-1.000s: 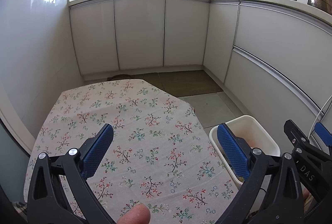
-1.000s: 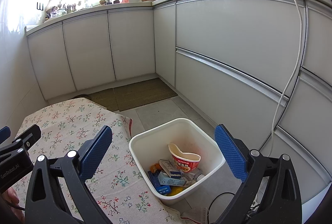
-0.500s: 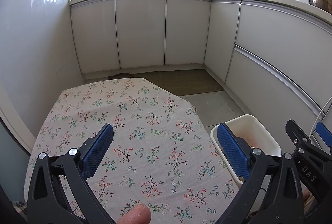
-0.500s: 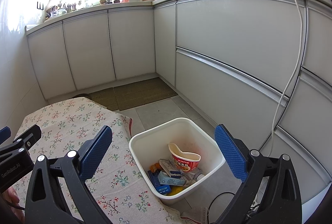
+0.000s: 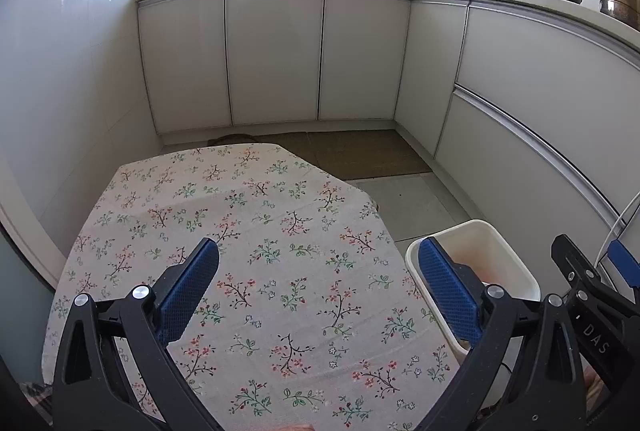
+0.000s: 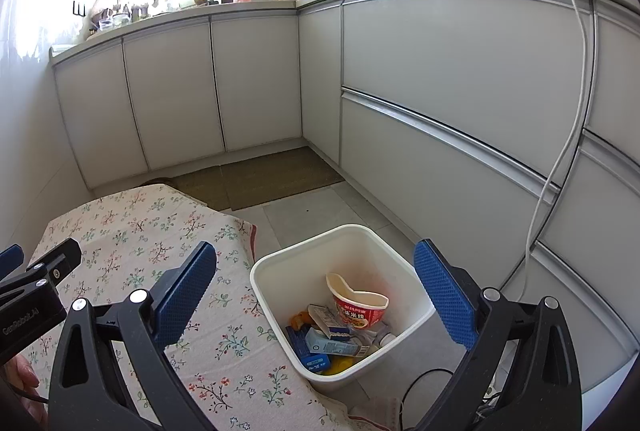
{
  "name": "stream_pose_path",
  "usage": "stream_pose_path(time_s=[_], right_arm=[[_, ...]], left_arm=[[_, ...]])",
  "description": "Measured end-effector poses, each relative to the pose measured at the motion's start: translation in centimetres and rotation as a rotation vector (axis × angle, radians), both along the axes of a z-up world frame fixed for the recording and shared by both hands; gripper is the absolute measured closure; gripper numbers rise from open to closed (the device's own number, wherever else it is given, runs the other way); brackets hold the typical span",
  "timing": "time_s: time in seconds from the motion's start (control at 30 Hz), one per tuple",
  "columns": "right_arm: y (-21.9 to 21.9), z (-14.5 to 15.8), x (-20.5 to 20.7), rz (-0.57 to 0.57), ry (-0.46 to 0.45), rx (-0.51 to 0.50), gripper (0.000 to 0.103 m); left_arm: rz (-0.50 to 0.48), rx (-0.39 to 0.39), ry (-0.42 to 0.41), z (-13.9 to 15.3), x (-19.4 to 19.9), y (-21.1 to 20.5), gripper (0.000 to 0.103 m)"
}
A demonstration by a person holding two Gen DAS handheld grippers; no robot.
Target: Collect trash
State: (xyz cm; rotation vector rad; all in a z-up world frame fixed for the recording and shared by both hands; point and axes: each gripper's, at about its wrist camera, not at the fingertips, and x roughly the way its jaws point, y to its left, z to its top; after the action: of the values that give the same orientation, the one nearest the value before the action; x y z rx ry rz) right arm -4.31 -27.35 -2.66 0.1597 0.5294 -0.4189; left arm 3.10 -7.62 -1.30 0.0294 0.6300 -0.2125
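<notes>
Both grippers are empty, with the jaws spread wide. The left gripper hangs over the flowered tablecloth, where I see no trash. The right gripper hangs above the white bin, which stands on the floor just beside the table. In the bin lie a red noodle cup, small cartons and, maybe, wrappers. I judge the collecting is nearly finished; the next move calls for a look for any remaining trash before reaching

left wrist: above floral table, facing cabinets | right wrist: over white bin | shared: table, bin
</notes>
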Motion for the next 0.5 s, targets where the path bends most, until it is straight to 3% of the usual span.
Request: stream_pose_path(time_s=[0.5], right_arm=[[-0.09, -0.02, 0.03, 0.001, 0.001, 0.001, 0.007]], left_arm=[[-0.063, 0.009, -0.045, 0.37, -0.64, -0.9, 0.016]])
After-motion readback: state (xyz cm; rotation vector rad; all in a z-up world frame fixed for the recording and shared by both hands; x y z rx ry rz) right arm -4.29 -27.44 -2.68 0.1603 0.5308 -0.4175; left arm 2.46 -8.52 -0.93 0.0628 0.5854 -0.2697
